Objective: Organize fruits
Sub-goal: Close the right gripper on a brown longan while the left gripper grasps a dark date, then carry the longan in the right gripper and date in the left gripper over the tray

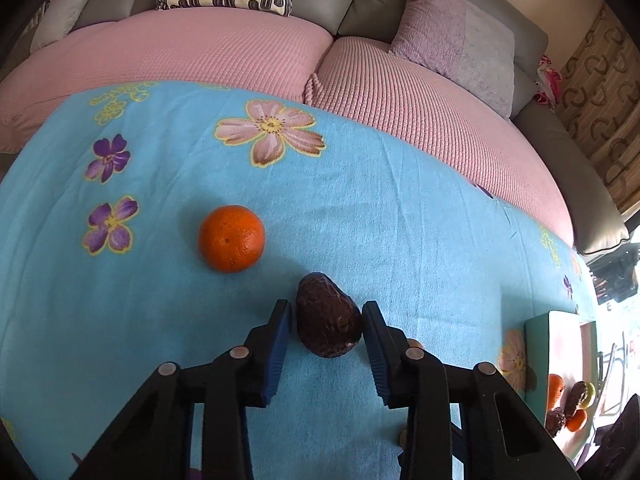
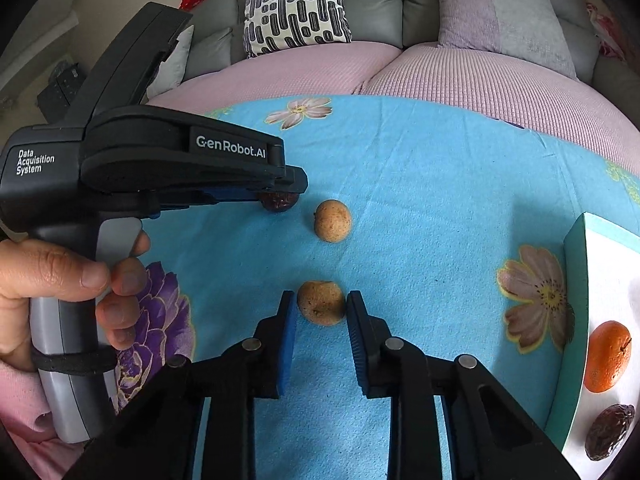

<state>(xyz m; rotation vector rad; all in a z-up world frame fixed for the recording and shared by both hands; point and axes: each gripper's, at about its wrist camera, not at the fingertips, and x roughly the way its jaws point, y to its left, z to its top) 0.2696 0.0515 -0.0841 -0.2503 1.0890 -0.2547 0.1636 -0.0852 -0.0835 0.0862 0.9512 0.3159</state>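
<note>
Blue floral blanket [image 1: 400,208] spread over the tabletop, a grey sofa [image 1: 360,8] with pink knit covers [image 1: 224,52] and 3 cushions behind. Left gripper [image 1: 326,320] low over the blanket, fingers parted on both sides of a dark avocado [image 1: 328,316], right pad touching or nearly so, left pad just clear; not clenched. An orange [image 1: 231,238] lying near, up-left of it. Right gripper [image 2: 321,308] spread around a small brown round fruit [image 2: 321,303], right pad at its skin, grip not closed. A second brown fruit [image 2: 333,221] further out. At right, a teal-rimmed tray [image 2: 576,300] holding an orange and a dark fruit.
</note>
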